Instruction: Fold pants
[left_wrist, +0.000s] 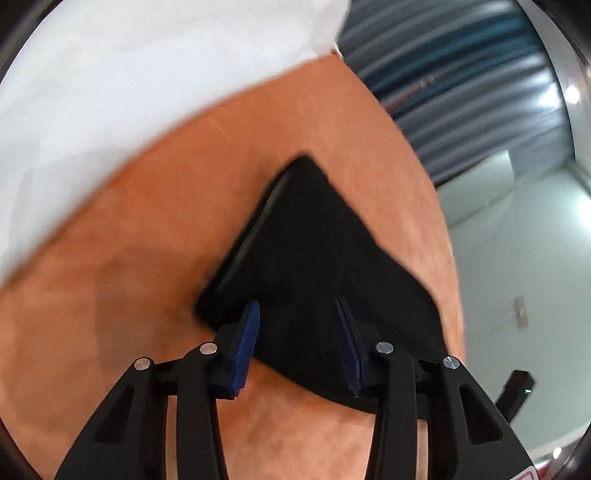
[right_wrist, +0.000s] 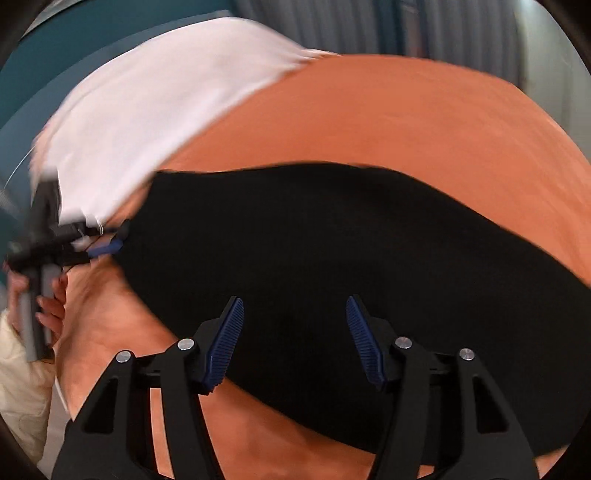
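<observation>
The black pants (right_wrist: 314, 258) lie on an orange cloth (right_wrist: 424, 122) that covers the tabletop. In the right wrist view they stretch as a long, dark band from the left side to the lower right edge. In the left wrist view the pants (left_wrist: 317, 258) show as a flat folded shape with one corner pointing away from the camera and a straight, layered edge on its left side.

The left gripper (left_wrist: 297, 343) has its jaws wide apart and holds nothing; both blue pads hang over the near part of the pants, and I cannot tell if they touch the fabric. The right gripper (right_wrist: 295, 339) also has its jaws wide and empty, placed above the middle of the dark band.

In the right wrist view the left gripper (right_wrist: 107, 247) is seen at the far left, at the end of the pants, with a hand (right_wrist: 48, 302) around its grey handle. A white cloth (right_wrist: 166, 122) lies on the orange cloth beyond the pants, near their left end. The pictures are blurred.
</observation>
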